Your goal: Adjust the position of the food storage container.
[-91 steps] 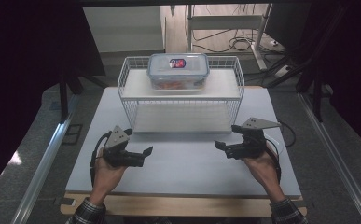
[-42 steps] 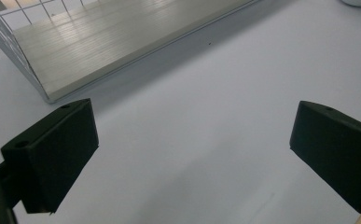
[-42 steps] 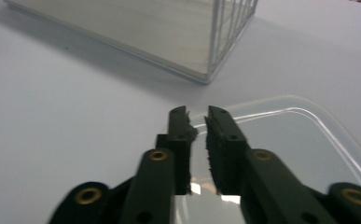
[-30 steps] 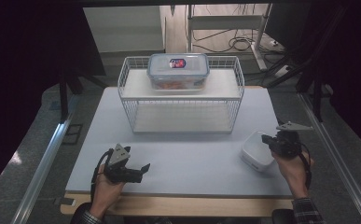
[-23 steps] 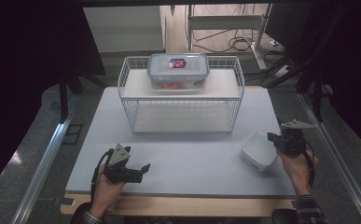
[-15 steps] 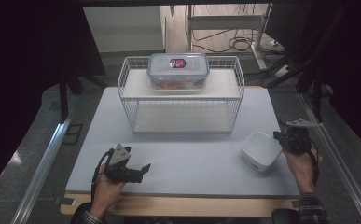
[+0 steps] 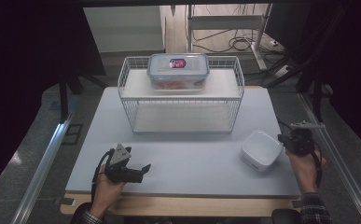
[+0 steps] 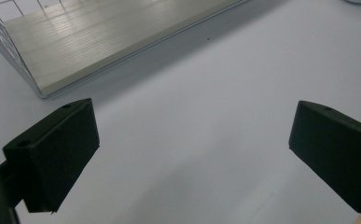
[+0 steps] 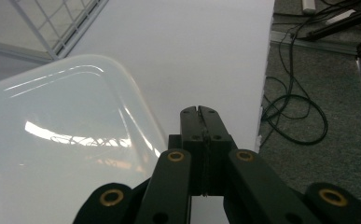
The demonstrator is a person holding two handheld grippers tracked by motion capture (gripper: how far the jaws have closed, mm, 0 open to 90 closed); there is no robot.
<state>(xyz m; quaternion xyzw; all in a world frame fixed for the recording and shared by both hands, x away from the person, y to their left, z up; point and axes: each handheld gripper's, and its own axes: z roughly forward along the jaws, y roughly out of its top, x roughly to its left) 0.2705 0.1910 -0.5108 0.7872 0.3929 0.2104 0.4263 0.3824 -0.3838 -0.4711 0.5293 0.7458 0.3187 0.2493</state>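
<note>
A white square bowl [image 7: 261, 150] sits on the table's right side, and its glossy rim [image 9: 52, 140] takes up the left of the right gripper view. My right gripper [image 7: 283, 138] is just right of the bowl near the table's right edge. Its jaws [image 9: 200, 112] are shut flat together with nothing between them. My left gripper [image 7: 143, 170] rests low at the front left, pointing right. Its fingers [image 8: 57, 154] stand wide open over bare table.
A white wire rack [image 7: 183, 112] stands at the back middle of the white table [image 7: 192, 158], with its lower shelf [image 8: 99, 37] bare. A clear lidded food container [image 7: 178, 70] sits on top of the rack. Cables [image 9: 299, 116] lie on the floor past the right edge.
My right gripper has moved right, off the white bowl toward the table's edge, and the bowl stays on the table. The left gripper has held still over the last second.
</note>
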